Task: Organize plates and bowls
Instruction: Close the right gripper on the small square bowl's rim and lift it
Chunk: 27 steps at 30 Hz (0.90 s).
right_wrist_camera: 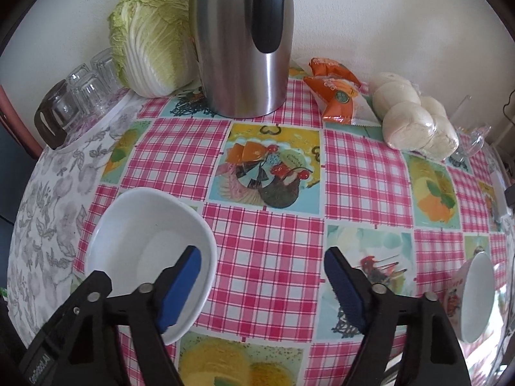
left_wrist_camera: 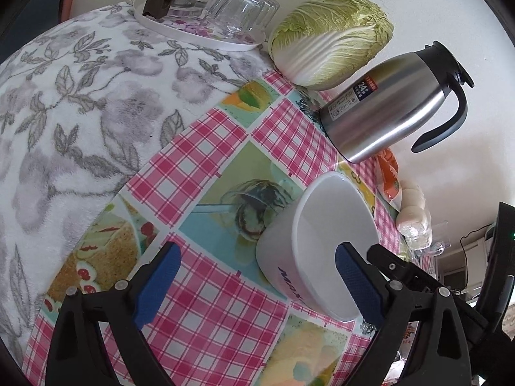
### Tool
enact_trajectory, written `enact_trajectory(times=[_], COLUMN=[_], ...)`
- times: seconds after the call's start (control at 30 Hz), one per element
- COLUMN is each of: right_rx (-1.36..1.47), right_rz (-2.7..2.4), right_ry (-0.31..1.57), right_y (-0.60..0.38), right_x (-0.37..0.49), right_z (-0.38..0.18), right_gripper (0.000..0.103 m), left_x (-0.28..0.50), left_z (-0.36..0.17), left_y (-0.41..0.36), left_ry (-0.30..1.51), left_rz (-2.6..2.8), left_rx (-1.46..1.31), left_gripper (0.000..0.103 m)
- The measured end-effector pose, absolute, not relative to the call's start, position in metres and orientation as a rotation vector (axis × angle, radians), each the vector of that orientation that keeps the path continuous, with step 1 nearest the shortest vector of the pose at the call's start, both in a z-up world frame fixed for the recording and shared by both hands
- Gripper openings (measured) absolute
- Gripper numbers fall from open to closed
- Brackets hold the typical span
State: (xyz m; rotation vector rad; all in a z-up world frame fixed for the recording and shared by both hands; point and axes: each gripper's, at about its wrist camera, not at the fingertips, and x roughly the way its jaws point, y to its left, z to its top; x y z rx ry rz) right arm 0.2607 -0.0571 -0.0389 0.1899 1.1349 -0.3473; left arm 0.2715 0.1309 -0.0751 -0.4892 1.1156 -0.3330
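Note:
A white squarish bowl (left_wrist_camera: 322, 244) with blue lettering stands on the pink checked tablecloth; it also shows in the right wrist view (right_wrist_camera: 141, 238). My left gripper (left_wrist_camera: 257, 286) is open and empty, its right blue pad (left_wrist_camera: 357, 280) at the bowl's rim. My right gripper (right_wrist_camera: 260, 286) is open and empty, its left blue pad (right_wrist_camera: 180, 286) over the bowl's rim. A second bowl (right_wrist_camera: 473, 296) with a red pattern outside sits at the table's right edge.
A steel thermos jug (right_wrist_camera: 241, 41) and a napa cabbage (right_wrist_camera: 151, 35) stand at the back wall. A tray of upturned glasses (left_wrist_camera: 222, 13) sits on the grey floral cloth (left_wrist_camera: 64, 103). An orange packet (right_wrist_camera: 334, 93) and bagged buns (right_wrist_camera: 415, 119) lie back right.

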Motion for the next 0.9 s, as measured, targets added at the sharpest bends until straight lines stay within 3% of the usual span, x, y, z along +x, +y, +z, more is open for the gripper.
enact_trajectory(times=[0.1,0.23,0.33,0.4,0.47,0.57,0.77,0.9], right_rx=[0.214,0.230,0.223,0.208,0.191,0.165,0.134,0.121], right_rz=[-0.337,-0.308,-0.282,-0.262,-0.248,-0.243,-0.219,-0.206], right_ry=[1.137,1.130,1.129,1.130,1.134,1.139,1.159,1.171], right_y=[-0.056,-0.051,-0.045,-0.040,-0.035,-0.031,-0.030,-0.029], right_x=[0.264,0.269,0.272,0.274,0.275,0.273,0.265,0.259], right_z=[-0.045,-0.050,-0.053,-0.054,-0.054,-0.053,-0.054,-0.054], right_gripper=[0.062,0.048,0.033,0.018,0.011,0.010,0.010,0.010], left_x=[0.273,0.273,0.273,0.273,0.274,0.274,0.274,0.272], left_z=[-0.077,-0.081,-0.082,-0.081,-0.080,-0.080,-0.086,-0.090], left_y=[0.130,0.129,0.129,0.128,0.127,0.126,0.123,0.121], left_ry=[1.122,1.137,1.143,1.144,1.146,1.152,1.181,1.205], left_rz=[-0.341,-0.347,-0.358,-0.363,-0.371,-0.382,-0.367,-0.387], left_rx=[-0.496,-0.498,-0.502,-0.500,-0.502,-0.513,-0.519,-0.532], left_gripper=[0.076,0.074,0.063,0.063,0.059,0.053,0.052,0.041])
